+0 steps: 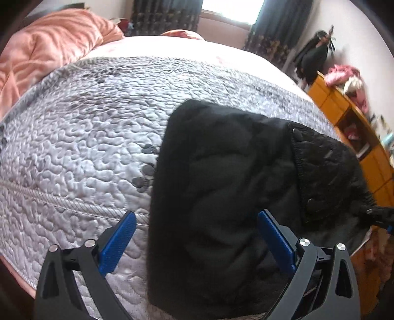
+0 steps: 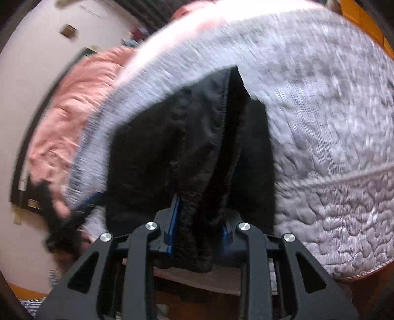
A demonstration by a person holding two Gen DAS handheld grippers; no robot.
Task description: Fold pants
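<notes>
Black fleece-lined pants (image 1: 234, 184) lie bunched on the grey quilted bedspread (image 1: 86, 137) near the bed's front edge, waistband with snaps to the right. My left gripper (image 1: 197, 219) is open above their near end, blue pads (image 1: 118, 243) spread wide, one over the quilt and one over the fabric. My right gripper (image 2: 198, 221) is shut on a thick fold of the pants (image 2: 192, 137), which stretch away from it over the bedspread (image 2: 320, 110). The right wrist view is motion-blurred. The right gripper shows at the right edge of the left wrist view (image 1: 381, 216).
A pink duvet (image 1: 44, 49) is heaped at the far left of the bed. An orange shelf unit (image 1: 344, 110) with clothes on top stands to the right. A window with dark curtains (image 1: 231, 12) is behind the bed. The bed edge drops to the floor (image 2: 209, 278) near me.
</notes>
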